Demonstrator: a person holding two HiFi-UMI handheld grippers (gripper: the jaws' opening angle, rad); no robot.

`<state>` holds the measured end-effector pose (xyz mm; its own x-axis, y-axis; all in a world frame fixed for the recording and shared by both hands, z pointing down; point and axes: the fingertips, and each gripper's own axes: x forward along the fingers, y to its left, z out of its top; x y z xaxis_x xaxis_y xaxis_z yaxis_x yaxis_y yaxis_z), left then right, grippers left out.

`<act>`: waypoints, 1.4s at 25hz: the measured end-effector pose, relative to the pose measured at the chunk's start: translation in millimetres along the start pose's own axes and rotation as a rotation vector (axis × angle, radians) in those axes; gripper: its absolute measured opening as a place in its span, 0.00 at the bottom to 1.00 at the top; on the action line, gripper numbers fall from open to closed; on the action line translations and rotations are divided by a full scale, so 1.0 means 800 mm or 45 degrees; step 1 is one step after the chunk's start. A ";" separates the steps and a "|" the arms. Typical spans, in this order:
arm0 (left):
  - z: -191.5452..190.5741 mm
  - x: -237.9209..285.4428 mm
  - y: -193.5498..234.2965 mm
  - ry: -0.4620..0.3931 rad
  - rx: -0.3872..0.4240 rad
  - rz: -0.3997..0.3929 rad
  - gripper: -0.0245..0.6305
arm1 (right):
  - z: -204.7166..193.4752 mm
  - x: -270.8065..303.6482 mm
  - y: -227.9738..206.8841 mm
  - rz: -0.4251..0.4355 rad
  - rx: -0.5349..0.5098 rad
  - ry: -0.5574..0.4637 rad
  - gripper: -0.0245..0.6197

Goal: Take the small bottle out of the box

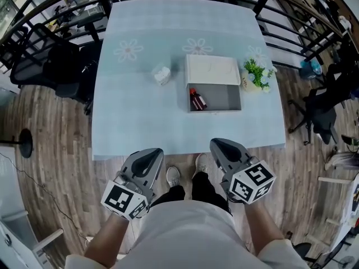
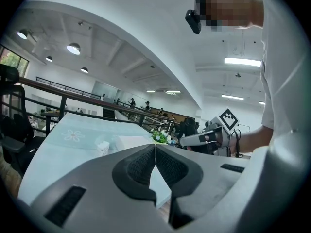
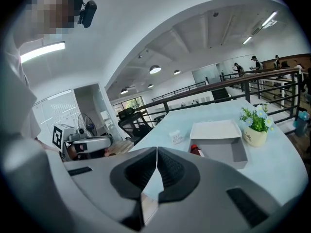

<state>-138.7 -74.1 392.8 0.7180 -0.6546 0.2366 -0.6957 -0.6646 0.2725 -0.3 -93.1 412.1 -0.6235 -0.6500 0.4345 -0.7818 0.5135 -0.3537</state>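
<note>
Jaws pressed together and empty on both the left gripper (image 1: 150, 154) and the right gripper (image 1: 220, 146), held low near the person's waist, short of the table (image 1: 140, 116). Untouched, the small bottle (image 1: 197, 100) lies at the left side of the open box (image 1: 224, 97); reaching, gripping and lifting all remain.

A square desk (image 1: 140, 122) stands on a wooden plank floor (image 1: 50, 150), covered by a pale blue cloth (image 1: 168, 27) printed with faint white flowers (image 1: 128, 50). Right of the middle lies an open grey box (image 1: 224, 97). Its white lid (image 1: 213, 70) lies against the box's far edge. Left of the lid, a little apart, sits a small white object (image 1: 162, 75), too small to tell what it is. Just right of the box, near the desk's right edge, stands a potted plant (image 1: 253, 80) in a pale pot.
</note>
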 end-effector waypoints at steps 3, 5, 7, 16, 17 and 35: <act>0.000 0.009 0.004 0.002 -0.010 0.028 0.07 | 0.007 0.013 -0.014 0.016 -0.007 0.007 0.07; 0.002 0.015 0.006 0.000 -0.020 0.052 0.07 | 0.011 0.022 -0.022 0.032 -0.023 0.020 0.07; 0.002 0.022 0.006 0.001 -0.030 0.076 0.07 | 0.012 0.031 -0.032 0.045 -0.046 0.042 0.07; 0.008 0.068 0.010 -0.014 -0.071 0.203 0.07 | 0.020 0.072 -0.100 0.091 -0.137 0.159 0.08; 0.009 0.073 0.011 -0.017 -0.075 0.217 0.07 | 0.021 0.077 -0.107 0.101 -0.144 0.171 0.08; 0.019 0.164 0.029 -0.002 -0.111 0.364 0.07 | 0.014 0.157 -0.208 0.189 -0.163 0.344 0.08</act>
<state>-61.0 -180.5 415.4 0.4934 -0.8112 0.3138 -0.8651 -0.4199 0.2746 51.1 -266.5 516.5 -0.6968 -0.3992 0.5959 -0.6659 0.6689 -0.3304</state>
